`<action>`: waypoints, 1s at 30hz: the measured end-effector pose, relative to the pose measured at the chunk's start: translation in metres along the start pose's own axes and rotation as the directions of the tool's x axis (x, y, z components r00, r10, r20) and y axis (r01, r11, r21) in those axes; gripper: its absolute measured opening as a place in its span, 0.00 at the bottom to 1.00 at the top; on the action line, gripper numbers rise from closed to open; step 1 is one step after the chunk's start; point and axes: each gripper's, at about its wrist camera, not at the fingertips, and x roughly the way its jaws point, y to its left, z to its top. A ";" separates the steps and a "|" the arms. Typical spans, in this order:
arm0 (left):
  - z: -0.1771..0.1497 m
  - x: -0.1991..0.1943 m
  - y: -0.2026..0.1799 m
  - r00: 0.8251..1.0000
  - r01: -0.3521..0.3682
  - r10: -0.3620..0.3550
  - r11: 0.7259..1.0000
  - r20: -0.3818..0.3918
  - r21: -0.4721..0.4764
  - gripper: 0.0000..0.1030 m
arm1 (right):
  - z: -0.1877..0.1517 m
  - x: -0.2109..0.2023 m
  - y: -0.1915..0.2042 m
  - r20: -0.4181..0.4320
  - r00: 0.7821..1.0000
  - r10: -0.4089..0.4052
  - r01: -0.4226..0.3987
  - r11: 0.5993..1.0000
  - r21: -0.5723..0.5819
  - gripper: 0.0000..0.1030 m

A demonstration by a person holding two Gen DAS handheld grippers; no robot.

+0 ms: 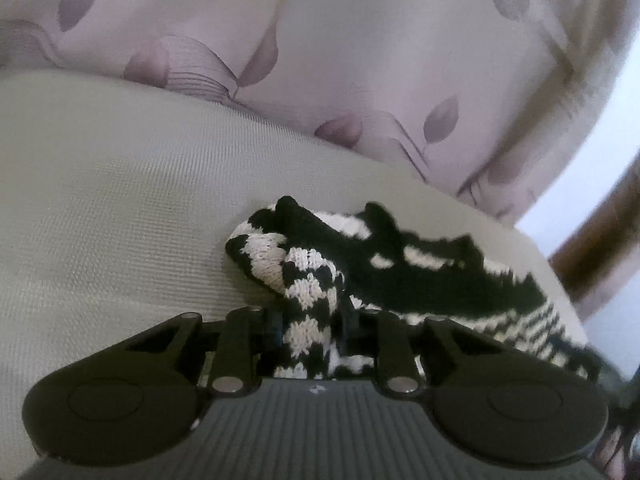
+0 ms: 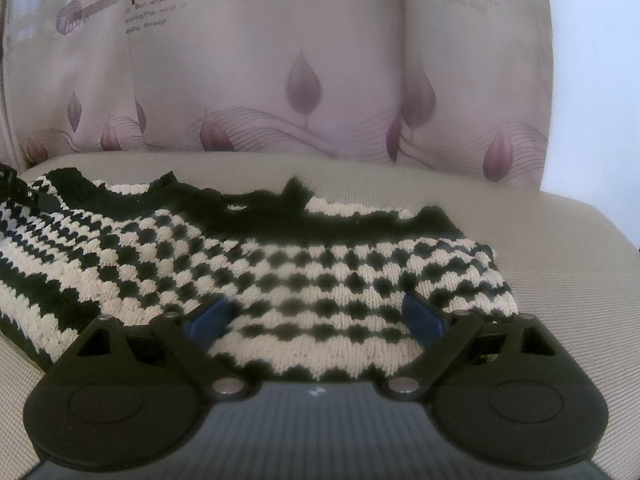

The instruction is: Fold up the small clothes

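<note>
Left wrist view has the left tongs [image 1: 310,328] clamped on a bunched fold of the black-and-white knitted garment [image 1: 400,272], lifted off the beige cushion [image 1: 120,200]. Right wrist view shows the right tongs [image 2: 316,316] spread wide over the garment, lying flat before a leaf-print backrest [image 2: 280,60].

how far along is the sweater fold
Early. Done: the knit sweater is spread flat on the grey cushion. In hand: the left gripper pinches a bunched edge of it. Left: the right gripper stands open over the knit, gripping nothing; no fold is visible yet.
</note>
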 end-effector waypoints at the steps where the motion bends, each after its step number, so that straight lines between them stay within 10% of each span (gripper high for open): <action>1: 0.001 -0.003 -0.008 1.000 -0.018 0.018 1.000 0.008 -0.017 0.22 | 0.000 0.000 -0.001 0.002 1.000 0.005 -0.005 1.000 0.005 0.91; 16: -0.015 -0.001 -0.143 0.993 0.086 -0.098 0.983 -0.069 -0.160 0.20 | -0.003 -0.019 -0.034 0.069 0.977 0.202 -0.211 0.961 0.180 0.91; 19: -0.035 0.018 -0.130 0.968 0.214 -0.243 0.934 -0.068 -0.286 0.24 | -0.006 -0.037 -0.055 0.158 0.913 0.375 -0.407 0.840 0.358 0.92; 24: -0.054 0.029 -0.103 0.891 0.435 -0.450 0.813 0.056 -0.387 0.37 | -0.012 -0.037 -0.069 0.298 0.740 0.603 -0.647 0.516 0.561 0.92; 27: -0.063 0.031 -0.095 0.833 0.537 -0.539 0.732 0.127 -0.419 0.44 | -0.009 -0.021 -0.061 0.277 0.720 0.636 -0.640 0.455 0.619 0.92; 30: -0.071 0.029 -0.095 0.808 0.579 -0.566 0.711 0.164 -0.399 0.44 | -0.004 -0.003 -0.051 0.205 0.755 0.622 -0.576 0.482 0.660 0.92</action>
